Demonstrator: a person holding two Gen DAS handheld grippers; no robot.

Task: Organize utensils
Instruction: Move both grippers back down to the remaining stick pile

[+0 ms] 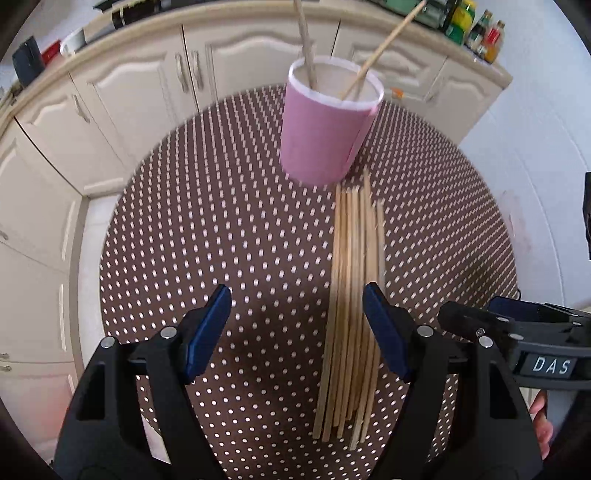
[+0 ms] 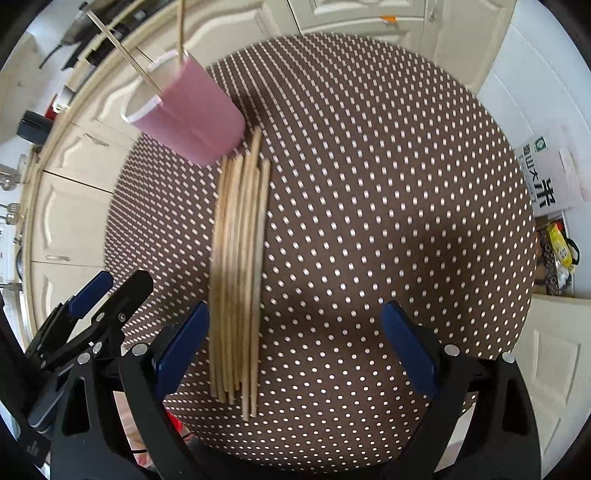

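A pink cup [image 1: 325,125] [image 2: 192,114] stands at the far side of the round table, with two wooden chopsticks sticking out of it. A bundle of several chopsticks [image 1: 351,295] [image 2: 240,258] lies flat on the cloth, running from the cup's base toward me. My left gripper [image 1: 297,328] hangs open above the cloth, and the bundle passes just inside its right finger. My right gripper [image 2: 295,347] is open wide, with the bundle just inside its left finger. Neither gripper's pads press on the sticks. Each gripper shows at the edge of the other's view, the right [image 1: 480,314] and the left [image 2: 123,284].
The table [image 1: 184,221] wears a brown cloth with white dots. Cream kitchen cabinets [image 1: 129,92] curve behind it, with bottles [image 1: 480,33] on the counter. A printed sack [image 2: 543,181] and bags lie on the floor to the right. A hand [image 1: 543,424] shows at the lower right.
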